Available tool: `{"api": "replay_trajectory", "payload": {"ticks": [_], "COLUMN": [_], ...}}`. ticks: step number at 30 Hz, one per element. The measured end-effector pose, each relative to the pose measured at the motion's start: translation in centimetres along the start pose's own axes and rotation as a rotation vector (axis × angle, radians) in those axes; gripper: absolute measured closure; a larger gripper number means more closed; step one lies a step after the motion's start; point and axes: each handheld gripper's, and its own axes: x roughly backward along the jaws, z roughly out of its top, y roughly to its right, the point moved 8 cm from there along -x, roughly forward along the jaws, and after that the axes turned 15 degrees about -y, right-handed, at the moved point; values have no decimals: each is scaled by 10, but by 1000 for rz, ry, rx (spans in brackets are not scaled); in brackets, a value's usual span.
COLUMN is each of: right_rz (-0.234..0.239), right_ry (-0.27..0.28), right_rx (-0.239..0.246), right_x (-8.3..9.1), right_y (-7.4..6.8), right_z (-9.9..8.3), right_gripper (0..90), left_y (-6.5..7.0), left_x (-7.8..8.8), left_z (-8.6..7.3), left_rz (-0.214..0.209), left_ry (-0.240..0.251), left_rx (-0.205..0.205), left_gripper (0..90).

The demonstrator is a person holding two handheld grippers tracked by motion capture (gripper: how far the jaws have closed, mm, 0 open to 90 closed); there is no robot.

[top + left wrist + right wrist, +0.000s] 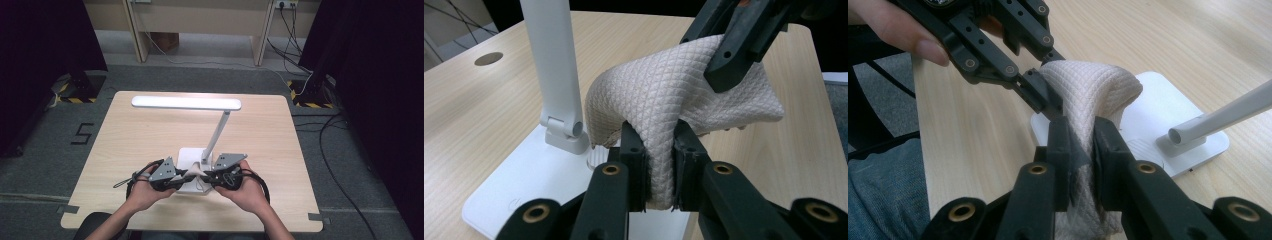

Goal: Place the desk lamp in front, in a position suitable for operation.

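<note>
You have the cream quilted cloth (684,90) pinched in both sets of fingers, left gripper (659,145) and right gripper (1082,140) clamped on opposite ends, holding it bunched just above the white lamp base (189,159) on the bench (150,135), probably to wipe it.

I count one cream quilted cloth (684,95) pinched between my two black grippers, left (181,176) and right (209,175). One white desk lamp with a flat square base (192,159), on one light wooden table (150,130).
</note>
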Motion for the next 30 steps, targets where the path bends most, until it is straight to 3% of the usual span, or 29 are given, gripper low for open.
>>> {"api": "replay_trajectory", "payload": {"ticks": [11, 18, 30], "right_rz": [-7, -6, -19], "right_ry": [19, 49, 169], "right_rx": [3, 1, -32], "right_x": [1, 2, 19], "right_y": [0, 0, 2], "right_z": [5, 10, 24], "right_gripper": [787, 726, 597], "left_y": [-2, -6, -15], "left_x": [6, 9, 16], "left_z": [2, 1, -3], "left_rz": [47, 69, 110], "left_ry": [24, 33, 53], "left_rx": [-3, 9, 45], "left_gripper": [808, 814, 814]}}
